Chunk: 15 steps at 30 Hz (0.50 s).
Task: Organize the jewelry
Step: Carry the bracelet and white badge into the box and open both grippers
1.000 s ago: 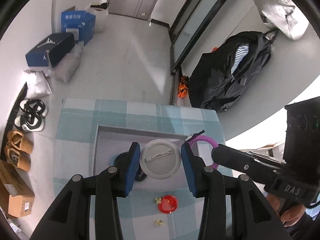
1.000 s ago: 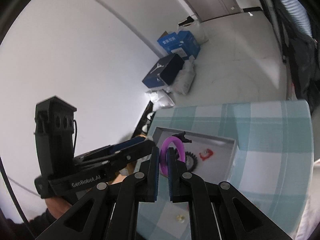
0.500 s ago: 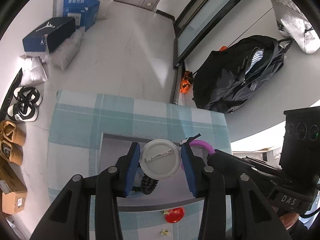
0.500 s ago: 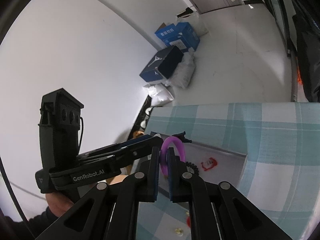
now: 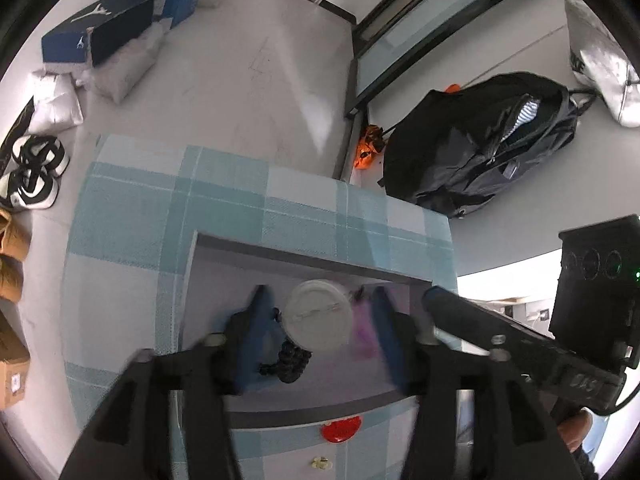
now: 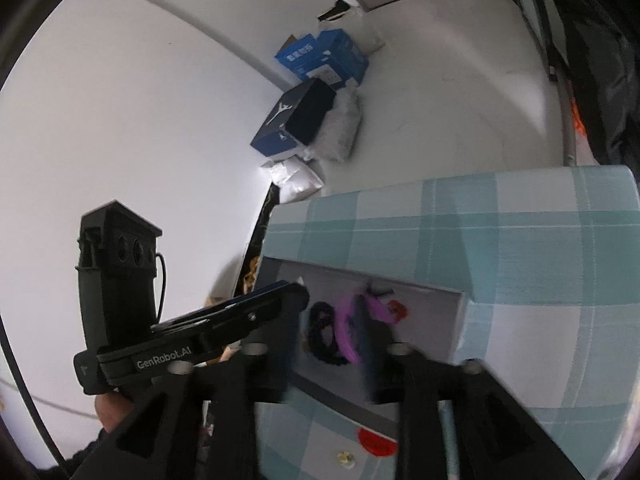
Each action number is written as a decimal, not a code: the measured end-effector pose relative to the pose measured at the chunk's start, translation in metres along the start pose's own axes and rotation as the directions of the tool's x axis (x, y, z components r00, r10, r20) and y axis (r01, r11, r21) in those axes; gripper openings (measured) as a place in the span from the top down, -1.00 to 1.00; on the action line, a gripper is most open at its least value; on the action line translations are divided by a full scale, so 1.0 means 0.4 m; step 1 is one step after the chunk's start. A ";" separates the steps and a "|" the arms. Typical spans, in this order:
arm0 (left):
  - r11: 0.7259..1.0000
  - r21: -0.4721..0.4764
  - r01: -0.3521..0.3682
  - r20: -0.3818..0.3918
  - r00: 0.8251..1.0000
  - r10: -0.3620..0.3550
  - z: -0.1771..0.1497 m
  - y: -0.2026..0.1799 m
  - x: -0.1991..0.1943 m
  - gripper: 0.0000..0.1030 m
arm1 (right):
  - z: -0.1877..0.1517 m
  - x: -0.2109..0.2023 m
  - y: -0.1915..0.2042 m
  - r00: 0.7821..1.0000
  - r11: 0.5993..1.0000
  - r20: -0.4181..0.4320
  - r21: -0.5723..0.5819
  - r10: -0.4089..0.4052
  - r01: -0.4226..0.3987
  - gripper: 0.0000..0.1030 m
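Note:
A grey tray [image 5: 320, 264] sits on the checked blue tablecloth [image 5: 132, 216]. My left gripper [image 5: 318, 320] is open over the tray, with a round white badge [image 5: 318, 320] between its fingers, apart from both. A black bead bracelet [image 5: 288, 360] lies under it. My right gripper [image 6: 326, 336] is open over the tray [image 6: 460, 312]. The purple bangle [image 6: 348, 332] is loose by its right finger, beside the black bracelet [image 6: 320, 332] and a red piece [image 6: 396, 308]. The bangle shows blurred in the left wrist view [image 5: 362, 328].
A red round badge [image 5: 340, 430] and a small pale earring [image 5: 320, 462] lie on the cloth in front of the tray. On the floor are shoe boxes [image 5: 100, 28], shoes [image 5: 32, 172] and a black backpack [image 5: 480, 144].
My right gripper has opened and let go of the purple bangle, which now drops into the tray. My left gripper has opened wider around the white badge. Both grippers have moved farther over the tray.

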<state>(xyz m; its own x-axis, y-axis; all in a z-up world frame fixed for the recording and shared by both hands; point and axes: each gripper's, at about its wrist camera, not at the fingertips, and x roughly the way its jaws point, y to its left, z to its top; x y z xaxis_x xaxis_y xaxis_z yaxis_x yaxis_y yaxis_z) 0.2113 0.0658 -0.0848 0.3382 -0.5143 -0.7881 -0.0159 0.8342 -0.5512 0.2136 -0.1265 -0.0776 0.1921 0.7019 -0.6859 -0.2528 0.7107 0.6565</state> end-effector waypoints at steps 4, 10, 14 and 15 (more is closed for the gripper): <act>1.000 -0.024 0.007 0.028 1.000 -0.007 -0.003 0.007 -0.024 -0.36 | 0.000 -0.043 0.010 0.999 1.000 0.043 -0.020 0.025 -0.024 0.15; 0.998 0.005 -0.058 0.088 0.994 0.057 -0.019 -0.011 -0.067 -0.37 | -0.015 -0.093 0.014 0.994 0.999 0.110 -0.042 0.009 -0.004 -0.11; 0.990 0.020 -0.138 0.101 0.986 0.136 -0.052 -0.018 -0.082 -0.37 | -0.023 -0.111 0.007 0.992 0.999 0.128 -0.032 -0.015 0.019 -0.35; 0.983 0.022 -0.180 0.104 0.979 0.177 -0.066 -0.020 -0.086 -0.37 | -0.023 -0.112 0.007 0.992 0.999 0.127 -0.034 -0.025 0.029 -0.36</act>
<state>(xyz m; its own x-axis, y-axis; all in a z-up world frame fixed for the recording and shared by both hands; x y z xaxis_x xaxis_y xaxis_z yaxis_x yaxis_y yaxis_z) 0.1748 0.0715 -0.0604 0.4257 -0.3350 -0.8405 -0.0561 0.9174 -0.3941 0.1956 -0.1563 -0.0479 0.3173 0.6846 -0.6563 -0.2790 0.7288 0.6254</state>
